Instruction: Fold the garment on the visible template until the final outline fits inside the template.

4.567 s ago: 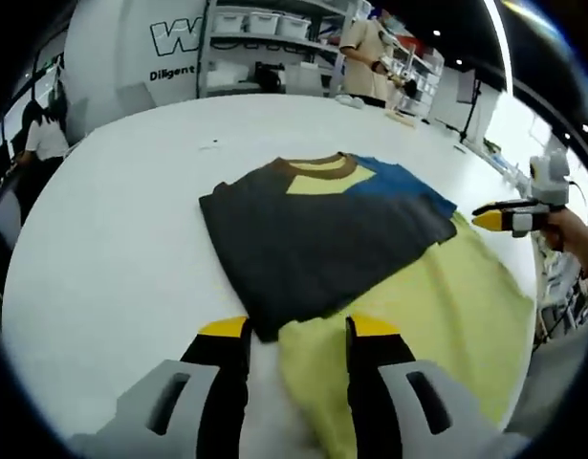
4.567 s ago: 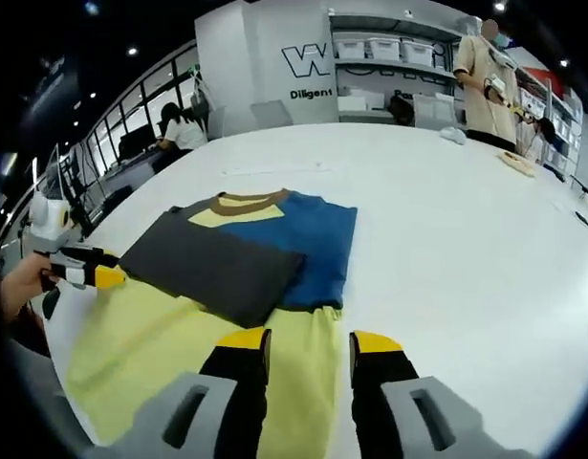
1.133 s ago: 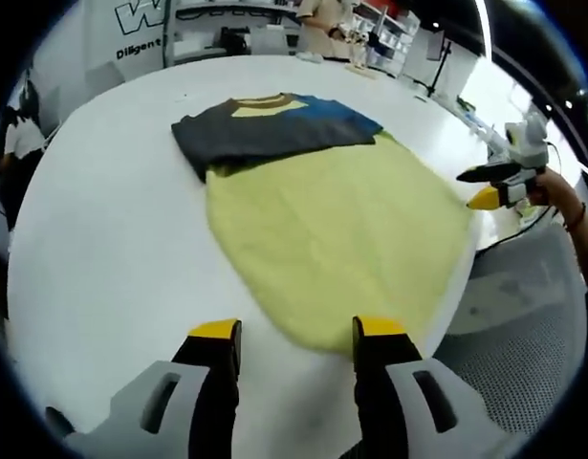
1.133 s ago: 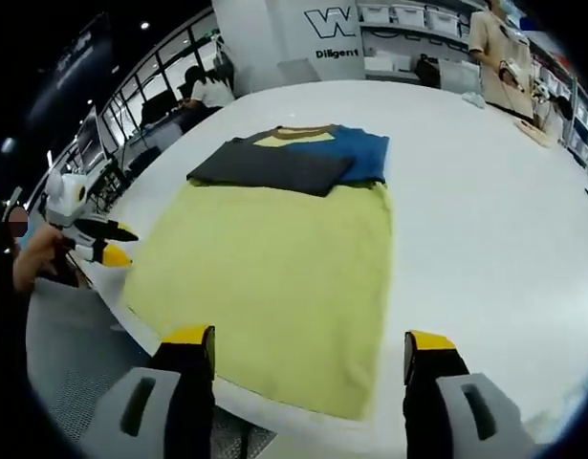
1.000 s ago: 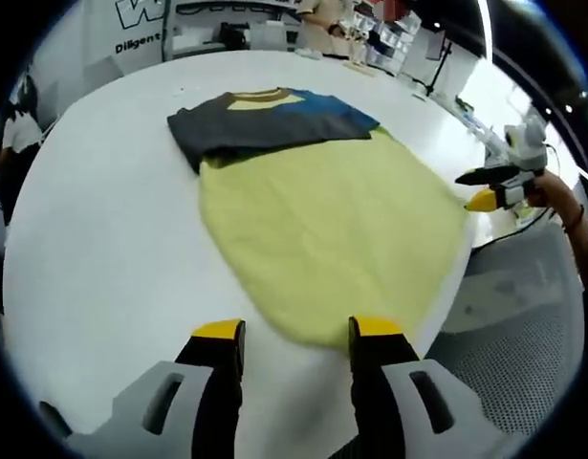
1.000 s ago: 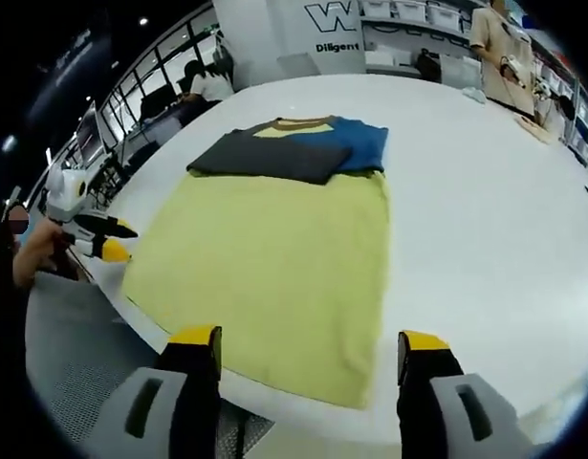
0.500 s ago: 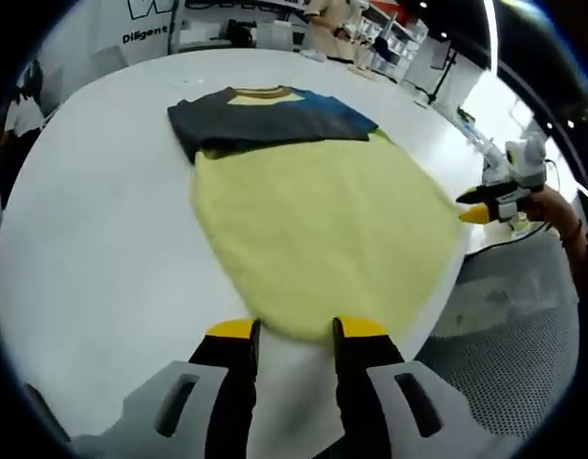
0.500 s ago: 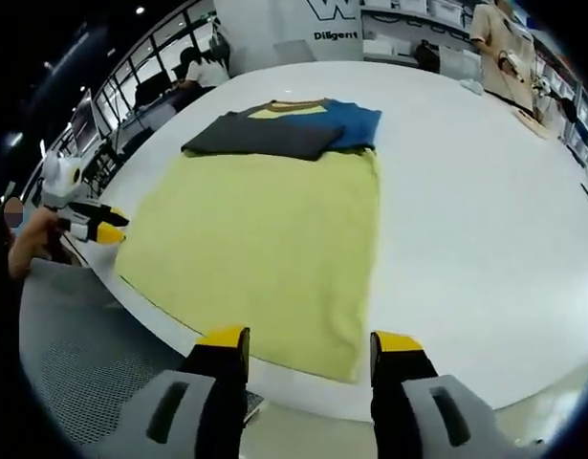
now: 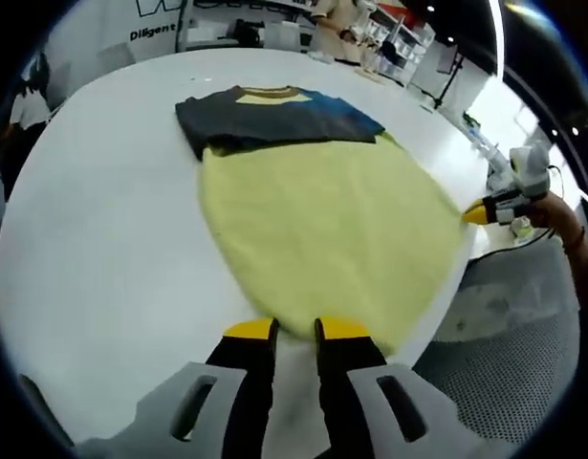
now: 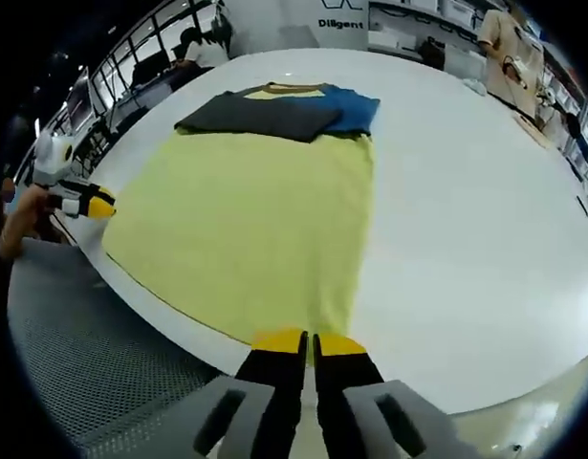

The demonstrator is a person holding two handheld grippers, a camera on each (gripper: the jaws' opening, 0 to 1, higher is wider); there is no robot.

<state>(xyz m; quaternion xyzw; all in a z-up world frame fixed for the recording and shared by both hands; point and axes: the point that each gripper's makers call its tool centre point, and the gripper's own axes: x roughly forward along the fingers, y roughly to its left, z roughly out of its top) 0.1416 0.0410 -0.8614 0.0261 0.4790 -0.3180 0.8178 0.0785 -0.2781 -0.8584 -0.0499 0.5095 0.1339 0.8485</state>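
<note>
Sleeves of the yellow, grey and blue cotton shirt (image 9: 313,206) lie folded; its long body remains. Left gripper (image 9: 295,331) and right gripper (image 10: 307,341) pinch the near hem corners, jaws nearly shut; the lengthwise fold comes next, I judge.

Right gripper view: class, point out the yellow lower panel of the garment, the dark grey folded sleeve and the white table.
yellow lower panel (image 10: 246,225), right gripper view, its middle.
dark grey folded sleeve (image 10: 255,117), right gripper view, its centre.
white table (image 10: 466,258), right gripper view, bare surface.
</note>
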